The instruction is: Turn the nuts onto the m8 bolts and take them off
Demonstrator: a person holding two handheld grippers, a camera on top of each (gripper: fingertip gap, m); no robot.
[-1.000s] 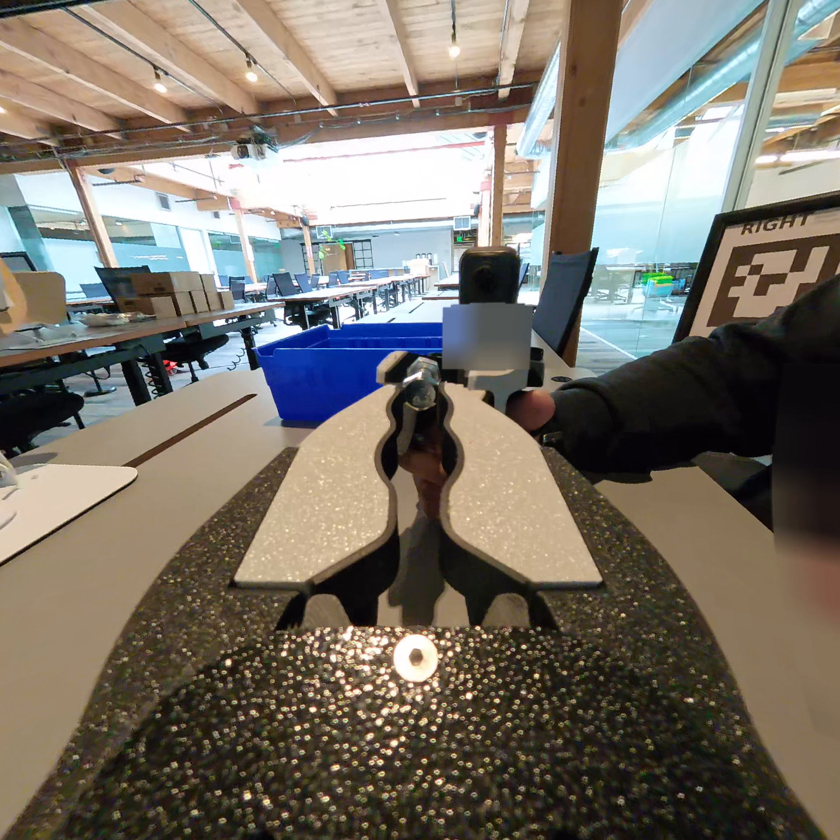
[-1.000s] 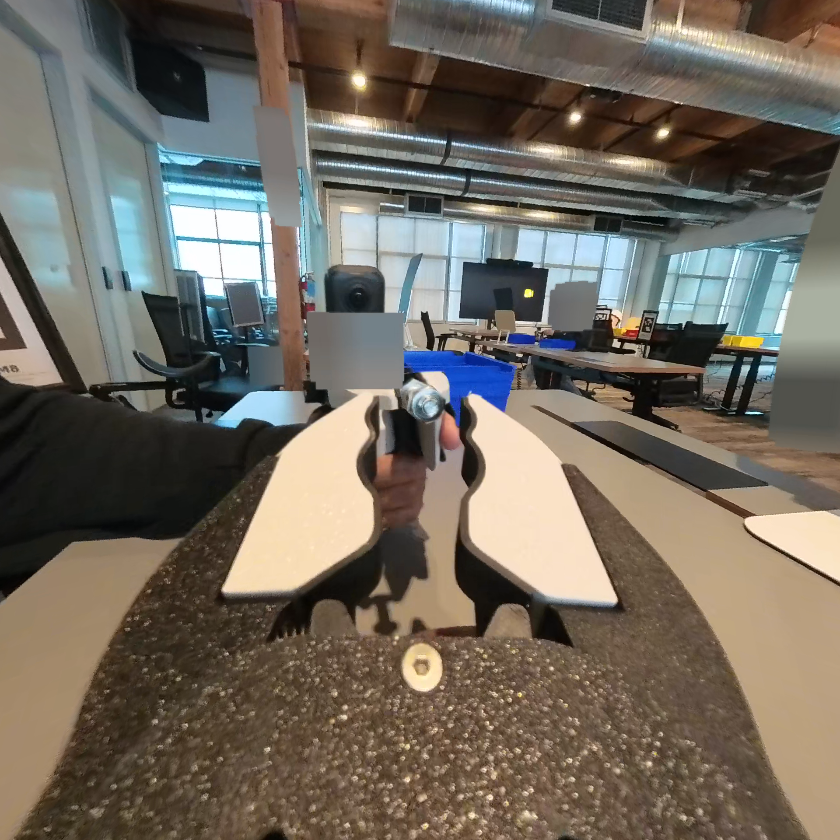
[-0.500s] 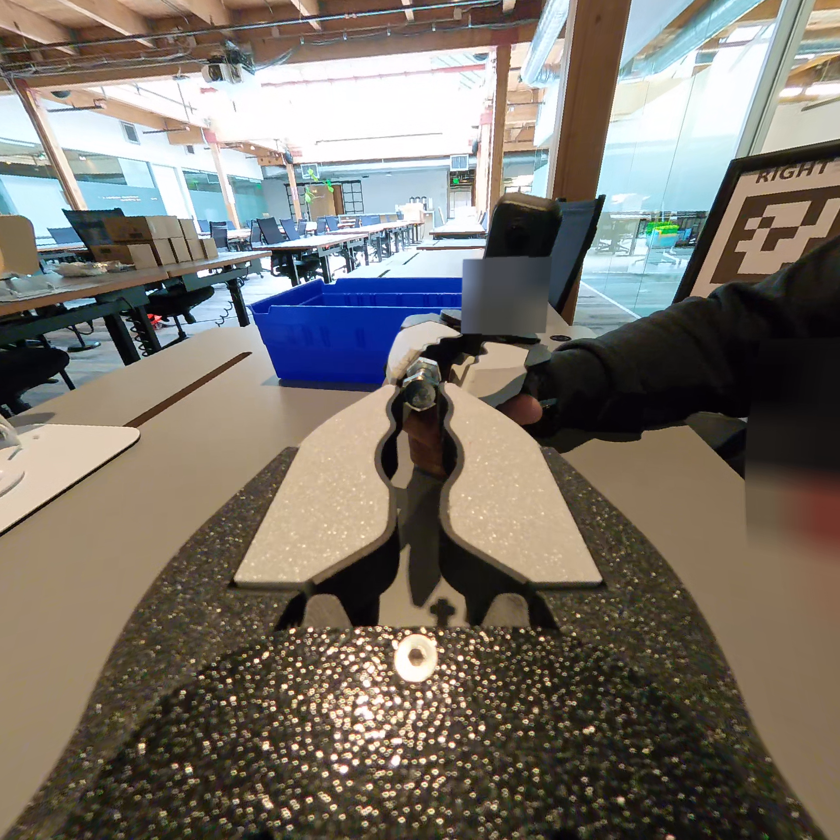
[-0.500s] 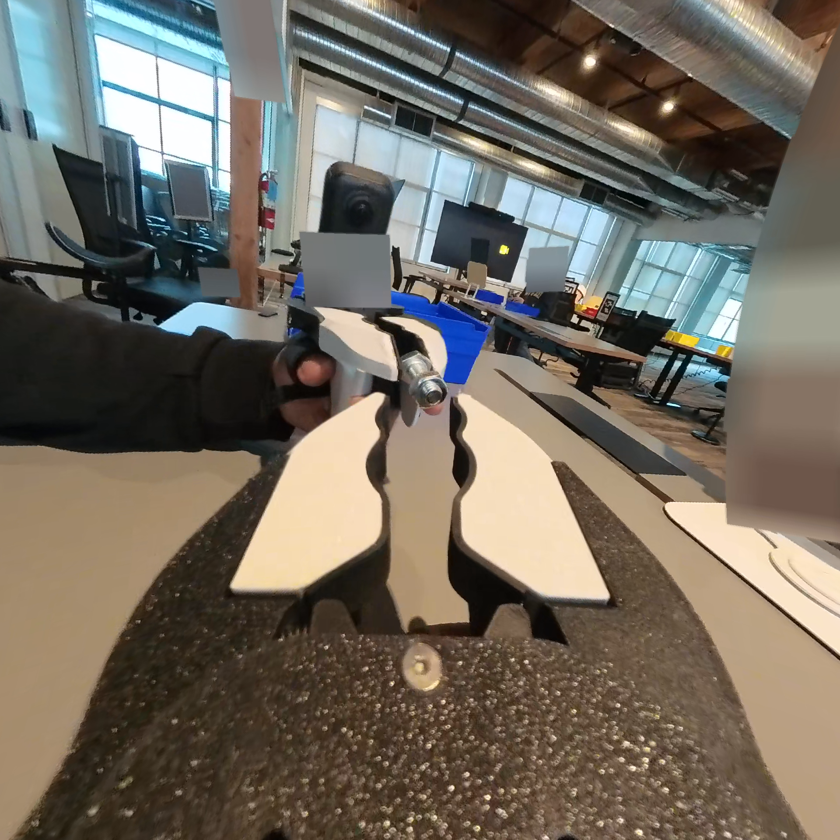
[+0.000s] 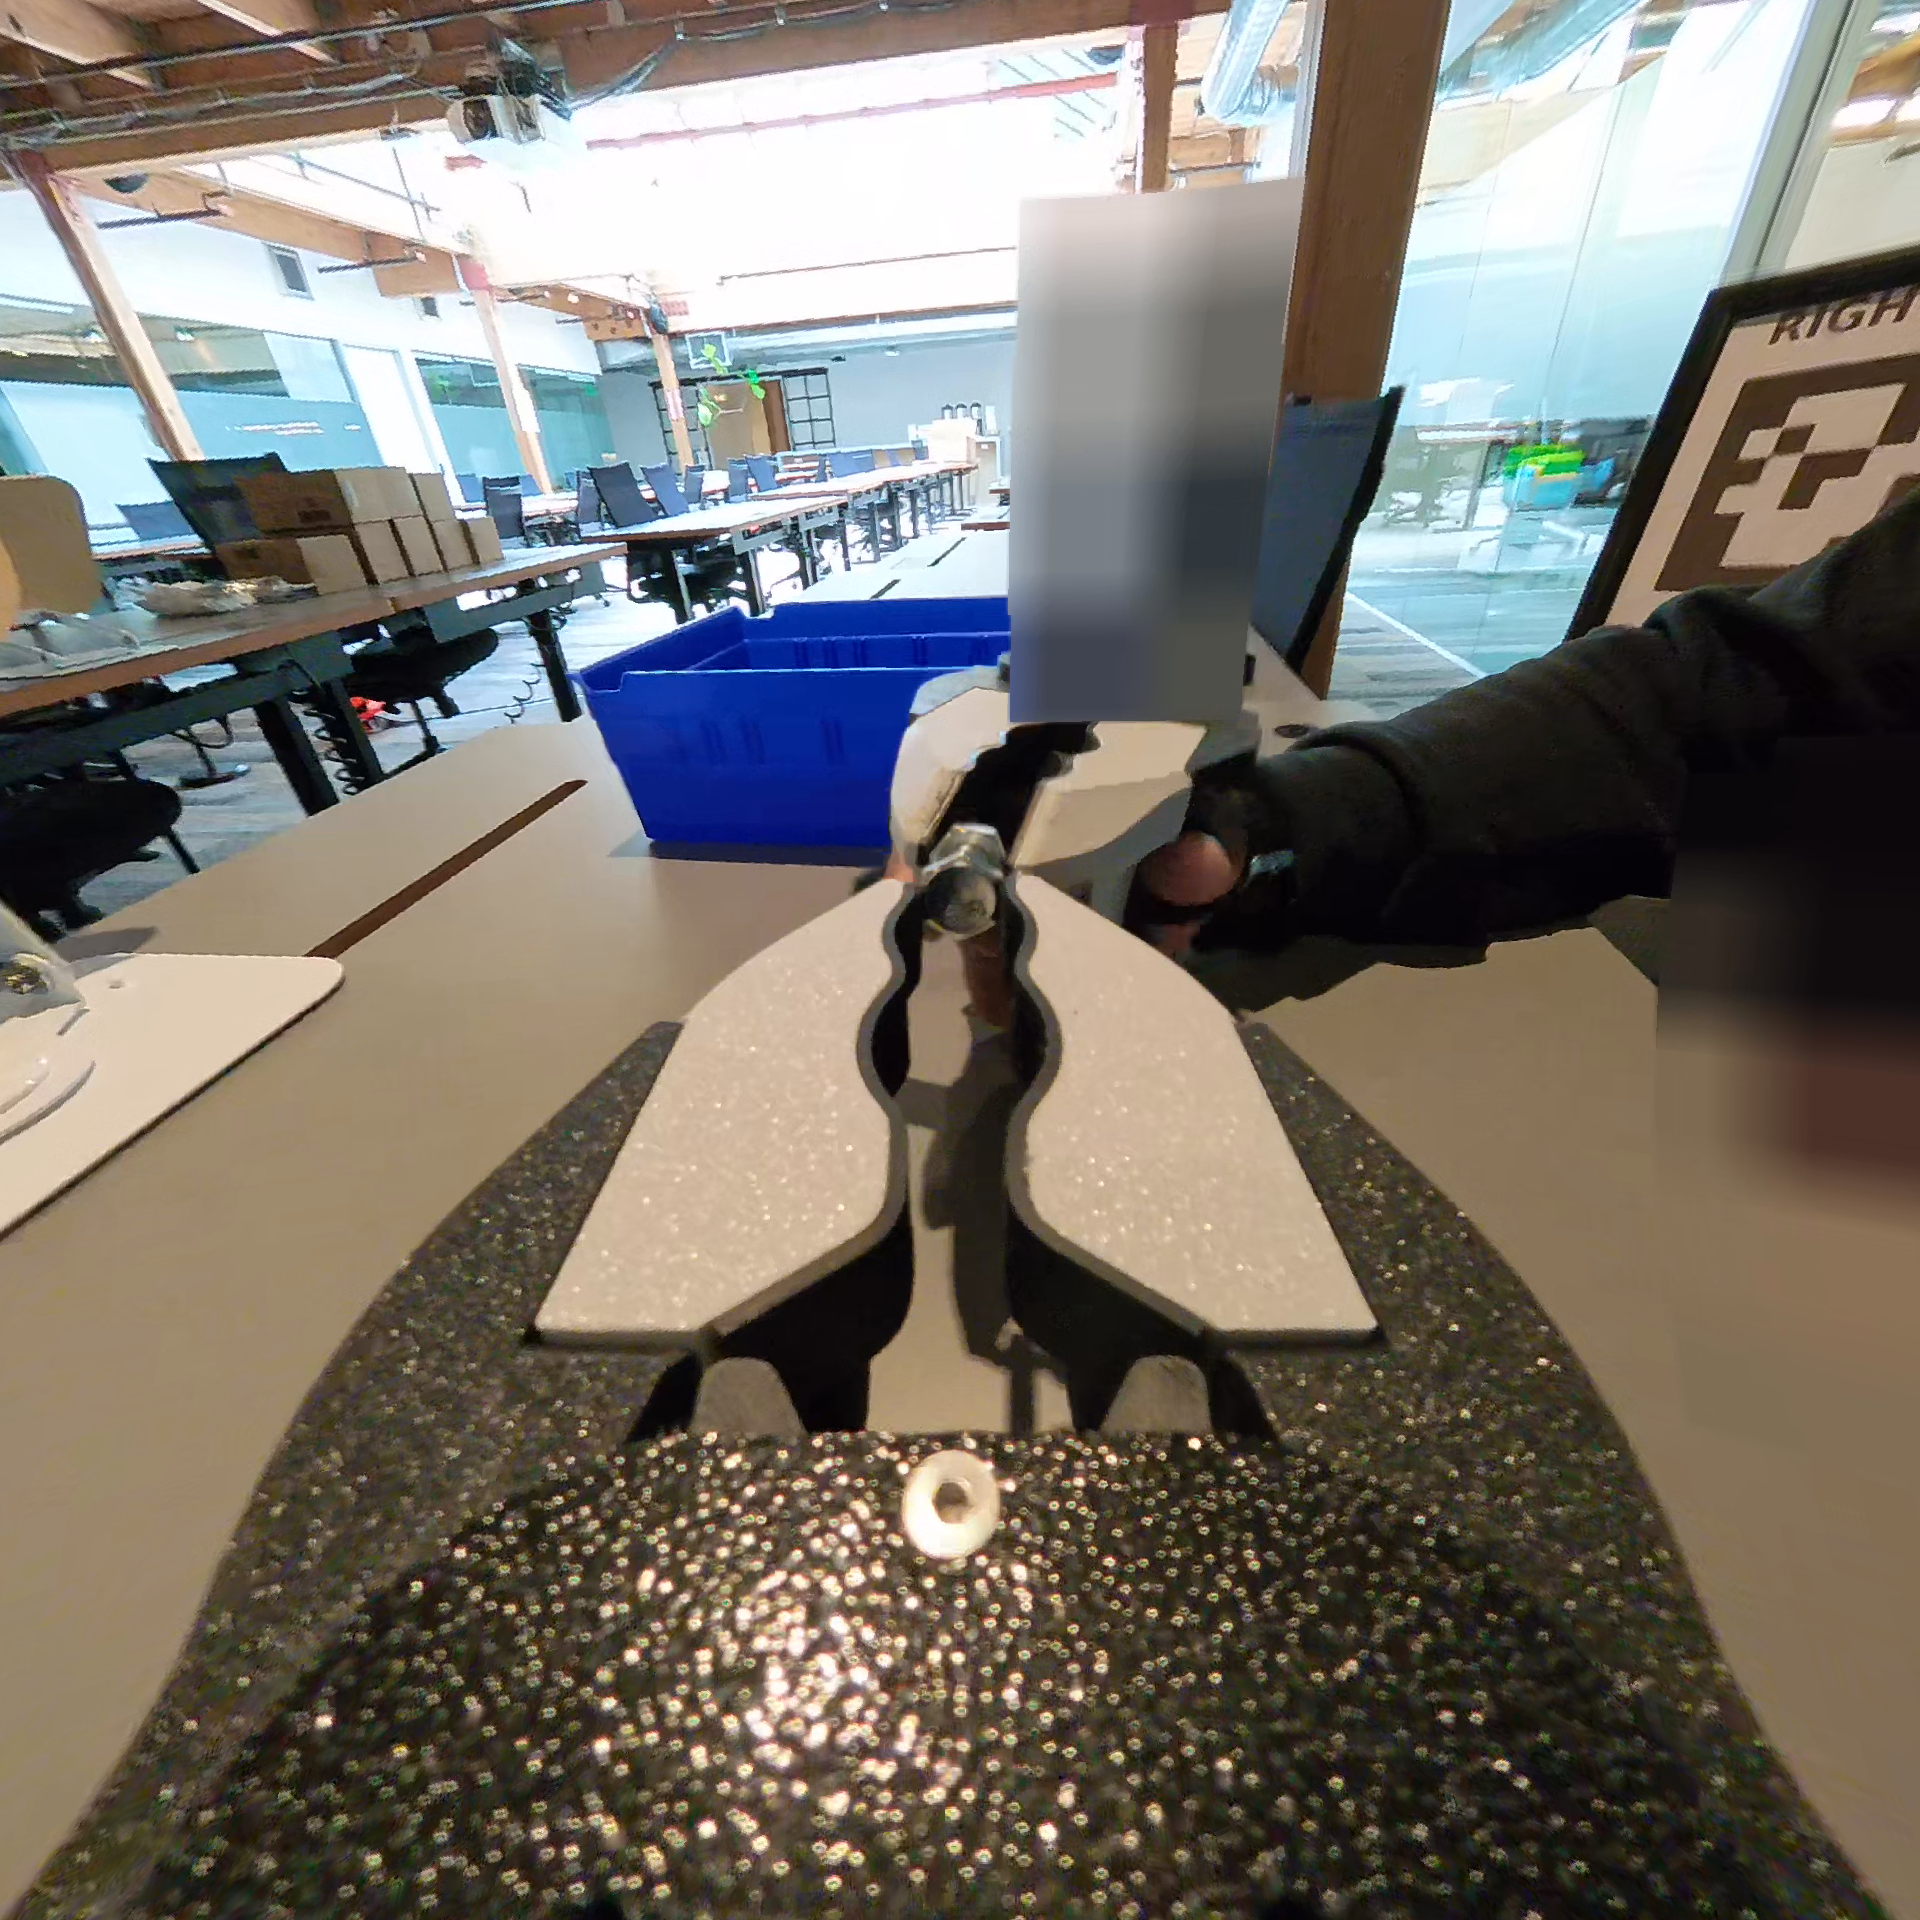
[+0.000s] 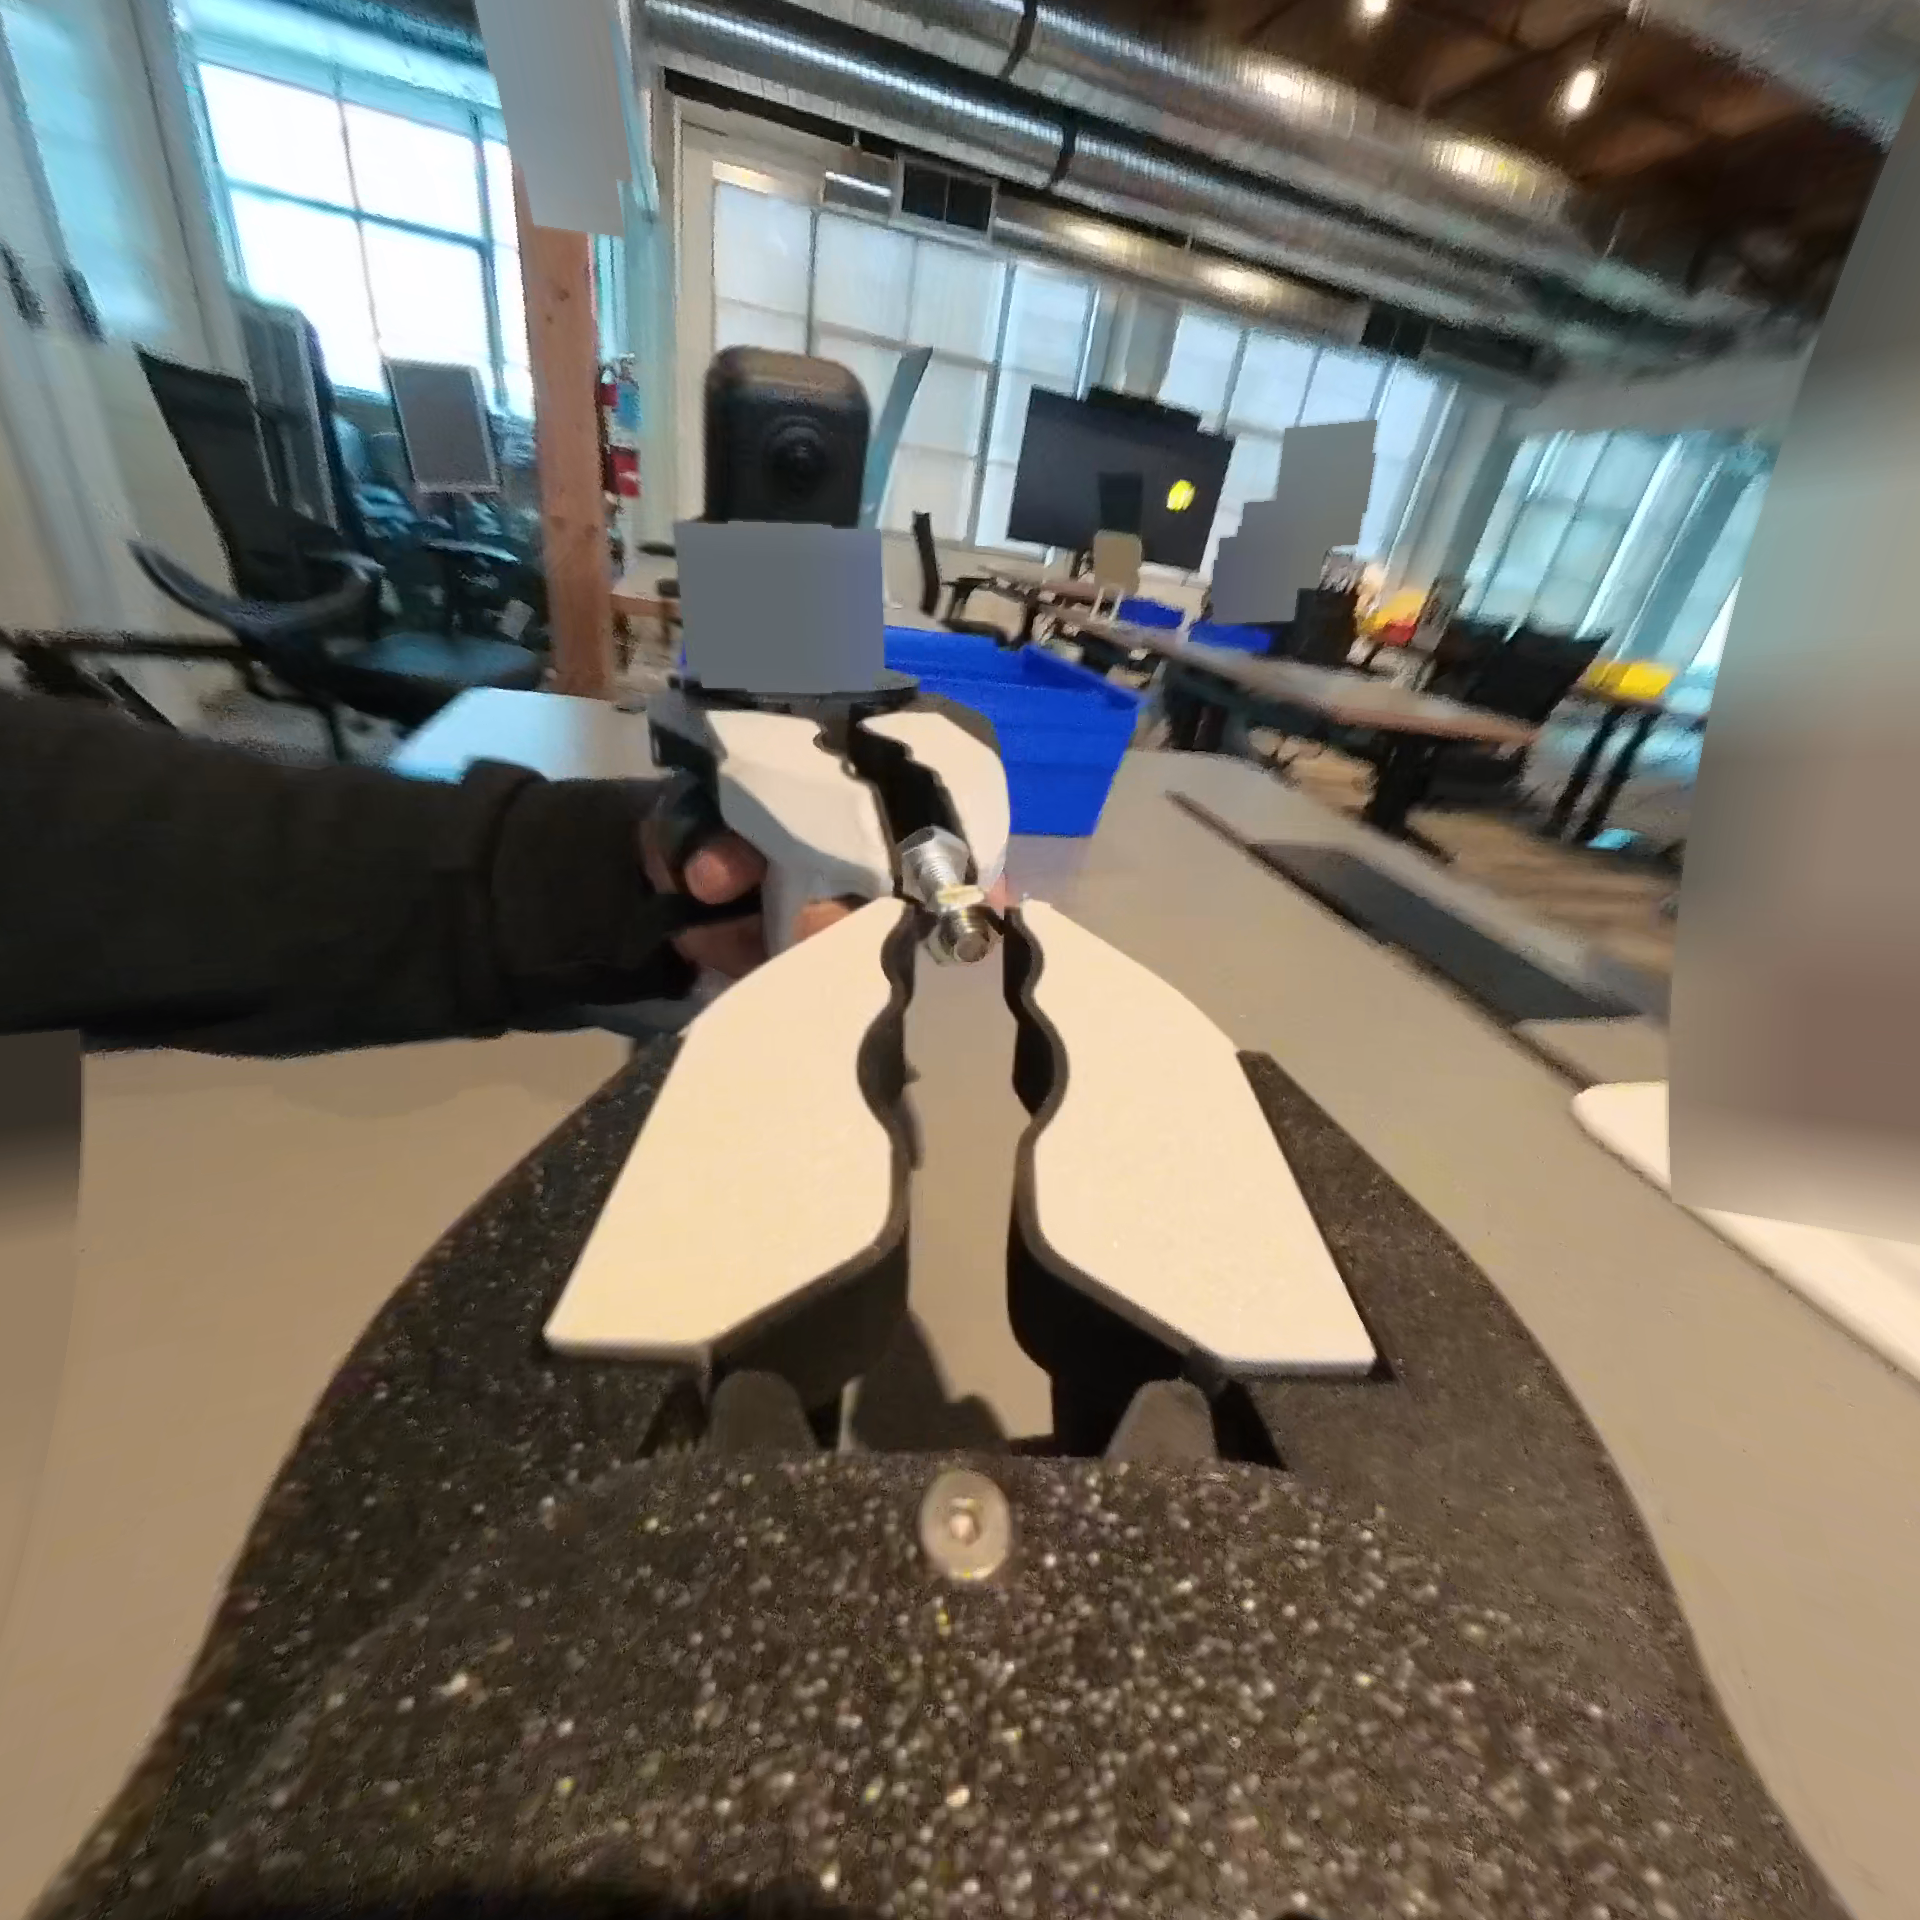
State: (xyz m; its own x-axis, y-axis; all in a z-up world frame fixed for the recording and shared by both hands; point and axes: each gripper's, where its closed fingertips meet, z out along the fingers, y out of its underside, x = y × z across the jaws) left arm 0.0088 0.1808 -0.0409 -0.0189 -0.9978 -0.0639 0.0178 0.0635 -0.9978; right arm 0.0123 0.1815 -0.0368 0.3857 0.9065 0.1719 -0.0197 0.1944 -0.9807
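Open office, grey worktop (image 5: 436, 1049), left tongs (image 5: 961, 906) clamped the bolt (image 5: 964, 896), right tongs (image 6: 951, 920) pinched its nut (image 6: 954, 940), both raised tip to tip.

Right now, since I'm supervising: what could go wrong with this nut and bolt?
The bolt is pinched only at the left gripper tips above the table; it could slip and drop. The right gripper meets the nut at a tilt, so turning might jam the thread.

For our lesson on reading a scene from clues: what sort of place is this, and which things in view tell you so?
Most likely a large open-plan office or workshop: long rows of desks with office chairs, a wall-mounted screen, and exposed ceiling ducts overhead.
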